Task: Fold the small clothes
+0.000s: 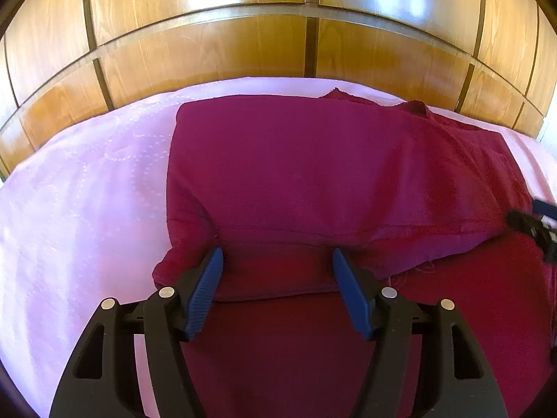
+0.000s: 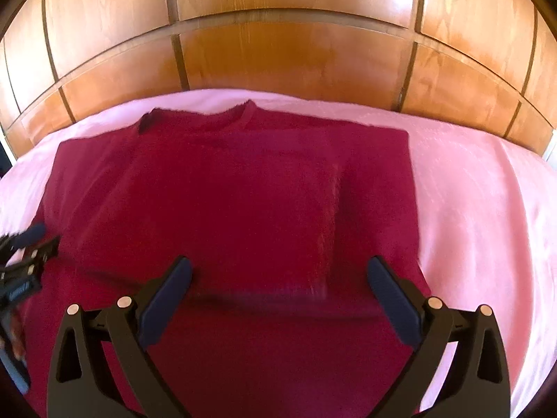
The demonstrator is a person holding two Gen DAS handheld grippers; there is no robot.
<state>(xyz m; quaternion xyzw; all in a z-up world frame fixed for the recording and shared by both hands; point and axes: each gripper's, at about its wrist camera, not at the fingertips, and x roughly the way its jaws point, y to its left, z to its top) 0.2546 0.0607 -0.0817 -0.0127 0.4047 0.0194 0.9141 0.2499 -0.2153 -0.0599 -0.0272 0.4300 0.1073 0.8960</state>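
- We hold our left gripper (image 1: 277,261) and right gripper (image 2: 278,271) spread, empty, low in frame.
- The dark red knitted sweater (image 2: 226,191) lies mid-frame on the pink bed sheet (image 2: 470,191), sides folded inward, likely readying a bottom fold.

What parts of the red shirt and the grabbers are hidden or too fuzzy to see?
- Red shirt: its near hem, right wrist view, hidden behind the right gripper and smeared by blur.
- Shirt's right side, left wrist view: cut off by the picture edge.
- Left gripper, seen from the right wrist view: blurred and cut by the left edge.
- Pink sheet under the shirt: covered.
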